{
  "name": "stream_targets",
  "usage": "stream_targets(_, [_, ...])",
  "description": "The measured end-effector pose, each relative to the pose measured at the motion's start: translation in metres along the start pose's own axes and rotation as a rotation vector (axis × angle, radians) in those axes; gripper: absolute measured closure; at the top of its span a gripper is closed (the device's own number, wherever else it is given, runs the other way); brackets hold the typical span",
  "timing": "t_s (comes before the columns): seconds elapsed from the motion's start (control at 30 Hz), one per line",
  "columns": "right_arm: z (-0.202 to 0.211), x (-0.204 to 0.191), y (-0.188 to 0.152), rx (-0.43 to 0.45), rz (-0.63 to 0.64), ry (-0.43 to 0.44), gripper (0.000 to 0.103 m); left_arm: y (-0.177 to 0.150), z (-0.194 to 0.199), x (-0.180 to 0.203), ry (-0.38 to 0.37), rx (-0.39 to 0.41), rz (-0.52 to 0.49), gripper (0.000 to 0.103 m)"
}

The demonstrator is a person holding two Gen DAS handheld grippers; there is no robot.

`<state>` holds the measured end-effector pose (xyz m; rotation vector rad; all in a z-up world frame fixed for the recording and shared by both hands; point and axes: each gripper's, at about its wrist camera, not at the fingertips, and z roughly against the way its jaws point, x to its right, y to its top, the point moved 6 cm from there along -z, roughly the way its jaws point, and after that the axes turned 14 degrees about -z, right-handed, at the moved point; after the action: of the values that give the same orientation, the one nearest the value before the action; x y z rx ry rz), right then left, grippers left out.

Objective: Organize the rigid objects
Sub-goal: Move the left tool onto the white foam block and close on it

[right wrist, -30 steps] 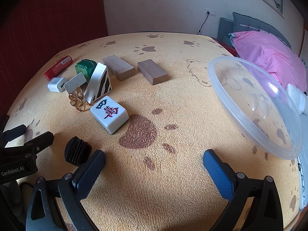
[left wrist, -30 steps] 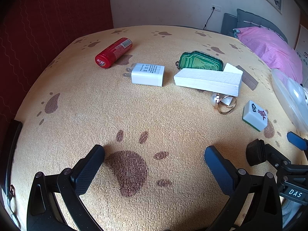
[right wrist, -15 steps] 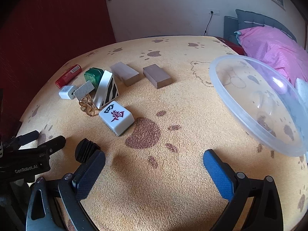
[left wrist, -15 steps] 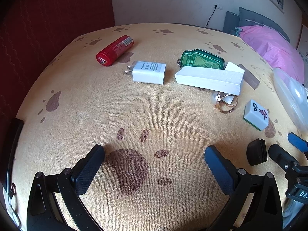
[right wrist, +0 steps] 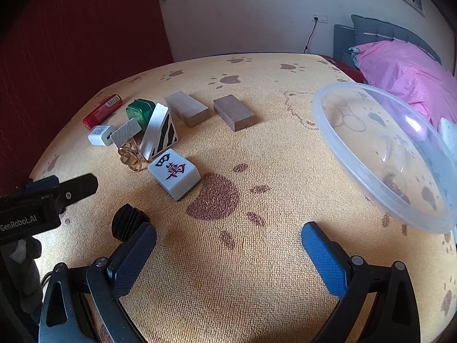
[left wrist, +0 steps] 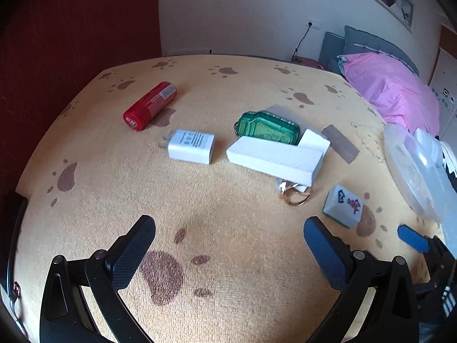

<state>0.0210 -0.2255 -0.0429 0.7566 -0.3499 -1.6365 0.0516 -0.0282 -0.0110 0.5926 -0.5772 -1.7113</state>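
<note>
Small objects lie on a yellow paw-print cloth. In the left wrist view I see a red tube point(left wrist: 150, 105), a white charger point(left wrist: 190, 146), a green tin point(left wrist: 267, 127), a white block point(left wrist: 278, 154), a gold ring point(left wrist: 295, 195) and a mahjong tile point(left wrist: 344, 204). My left gripper point(left wrist: 228, 250) is open and empty, short of them. In the right wrist view the mahjong tile point(right wrist: 174, 173), ring point(right wrist: 131, 157), a striped wedge point(right wrist: 160, 131) and two brown blocks point(right wrist: 187, 108) point(right wrist: 234, 112) lie ahead. My right gripper point(right wrist: 228, 253) is open and empty.
A clear plastic bowl point(right wrist: 380, 154) sits tilted at the right, also seen in the left wrist view point(left wrist: 417, 168). A pink pillow point(right wrist: 408, 71) lies beyond it. A red wall stands at the left. The left gripper's body point(right wrist: 31, 211) shows at the right view's left edge.
Both grippers have moved forward, toward the objects, which look larger and nearer. Nothing on the cloth has moved. Both grippers stay open.
</note>
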Motion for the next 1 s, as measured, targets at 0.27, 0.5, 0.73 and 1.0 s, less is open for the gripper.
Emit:
stream_targets(0.27, [0.0,0.0,0.0,0.002,-0.003,0.005,0.0,0.034,-0.004,0.015,-0.003,0.047,-0.02,0.0])
stream_targets(0.5, [0.0,0.0,0.0,0.002,-0.003,0.004,0.0,0.042,-0.023,0.022,0.029,0.03,-0.057,0.0])
stream_targets(0.73, [0.0,0.0,0.0,0.002,-0.003,0.004,0.0,0.037,-0.023,-0.003,0.042,0.024,-0.009,0.0])
stream_targets(1.0, [0.0,0.0,0.0,0.002,-0.003,0.004,0.0,0.017,-0.008,-0.032,0.058,0.021,0.033,0.0])
